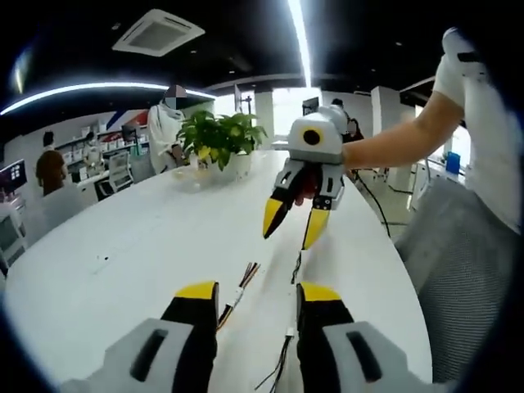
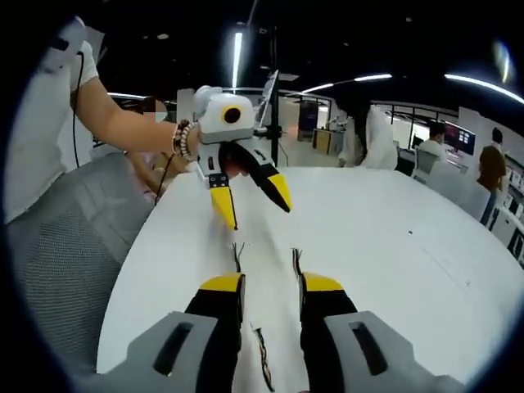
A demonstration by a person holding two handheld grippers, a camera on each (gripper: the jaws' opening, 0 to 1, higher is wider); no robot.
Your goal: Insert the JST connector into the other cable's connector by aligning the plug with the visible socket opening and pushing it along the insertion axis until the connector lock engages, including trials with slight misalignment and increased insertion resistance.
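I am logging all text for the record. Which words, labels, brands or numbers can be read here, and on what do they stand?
None can be read.
Distant wall displays: too small and blurred.
Distant monitor screens: blurred.
Thin multicoloured cables with small white connectors on the white oval table: no legible marking.

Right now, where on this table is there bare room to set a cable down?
Bare white table top stretches between the thin loose cables and the potted green plant. In the right gripper view, the far side is open too. It is crowded between the left gripper and right gripper.
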